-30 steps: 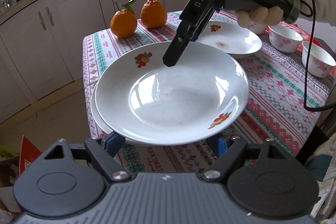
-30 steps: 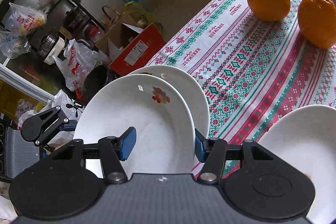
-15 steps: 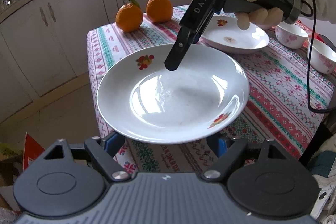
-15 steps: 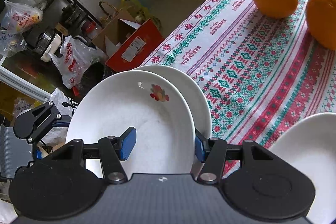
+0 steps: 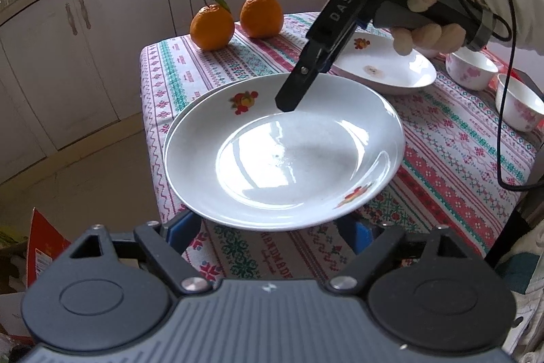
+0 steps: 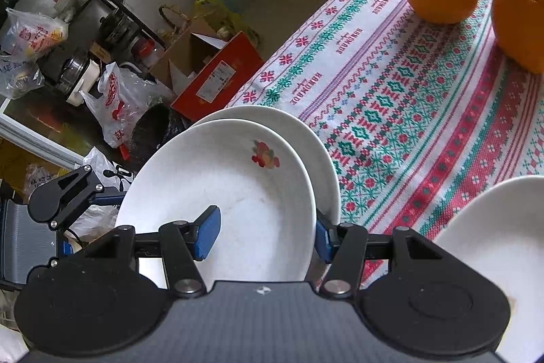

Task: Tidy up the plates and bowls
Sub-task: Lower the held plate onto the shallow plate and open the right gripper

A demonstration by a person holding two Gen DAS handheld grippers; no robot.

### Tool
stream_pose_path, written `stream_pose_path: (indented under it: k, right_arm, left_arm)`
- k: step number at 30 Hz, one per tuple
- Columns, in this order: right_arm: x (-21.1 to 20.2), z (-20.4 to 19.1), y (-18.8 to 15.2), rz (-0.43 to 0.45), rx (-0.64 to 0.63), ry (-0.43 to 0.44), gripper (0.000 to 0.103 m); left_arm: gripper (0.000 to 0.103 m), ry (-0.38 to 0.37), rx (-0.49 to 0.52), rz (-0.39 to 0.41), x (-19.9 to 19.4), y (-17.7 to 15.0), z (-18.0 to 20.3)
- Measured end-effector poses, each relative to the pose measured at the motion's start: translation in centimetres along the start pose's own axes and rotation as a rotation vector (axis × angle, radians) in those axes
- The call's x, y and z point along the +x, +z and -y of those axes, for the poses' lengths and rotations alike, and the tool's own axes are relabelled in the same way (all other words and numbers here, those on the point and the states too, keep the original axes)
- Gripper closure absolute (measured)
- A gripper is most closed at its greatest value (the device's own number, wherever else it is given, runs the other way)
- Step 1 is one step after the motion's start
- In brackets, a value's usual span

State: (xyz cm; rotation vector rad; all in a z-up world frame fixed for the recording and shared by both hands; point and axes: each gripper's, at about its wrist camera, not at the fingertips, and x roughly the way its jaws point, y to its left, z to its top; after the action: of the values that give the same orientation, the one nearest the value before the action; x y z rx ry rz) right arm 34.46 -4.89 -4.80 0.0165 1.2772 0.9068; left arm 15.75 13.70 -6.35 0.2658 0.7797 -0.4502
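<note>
A white plate with fruit prints (image 5: 285, 155) is held above a second white plate (image 5: 204, 97) at the table's near left corner. My right gripper (image 6: 265, 235) is shut on the top plate's far rim, one finger (image 5: 299, 84) over it and one under; the top plate (image 6: 221, 199) and the lower plate (image 6: 306, 138) both show in the right wrist view. My left gripper (image 5: 272, 227) is open, its blue pads either side of the plate's near rim, below it. A third plate (image 5: 384, 67) lies further right.
Two oranges (image 5: 238, 19) sit at the table's far left corner. Two small flowered bowls (image 5: 493, 84) stand at the right. The patterned tablecloth (image 5: 459, 159) covers the table. Boxes and bags (image 6: 119, 73) crowd the floor beyond the table's edge. A black cable (image 5: 503, 91) hangs at right.
The top plate has shifted a little to the right, so the lower plate's left rim now shows. Both grippers keep their hold and stance.
</note>
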Motion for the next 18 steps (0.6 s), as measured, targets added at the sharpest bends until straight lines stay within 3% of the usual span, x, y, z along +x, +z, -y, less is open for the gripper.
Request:
stream_pose_path:
  k: [18]
  right_arm:
    - [-1.9, -0.7, -1.5, 0.039, 0.017, -0.029, 0.038]
  left_arm:
    - [0.014, 0.005, -0.018, 0.017, -0.4, -0.2, 0.0]
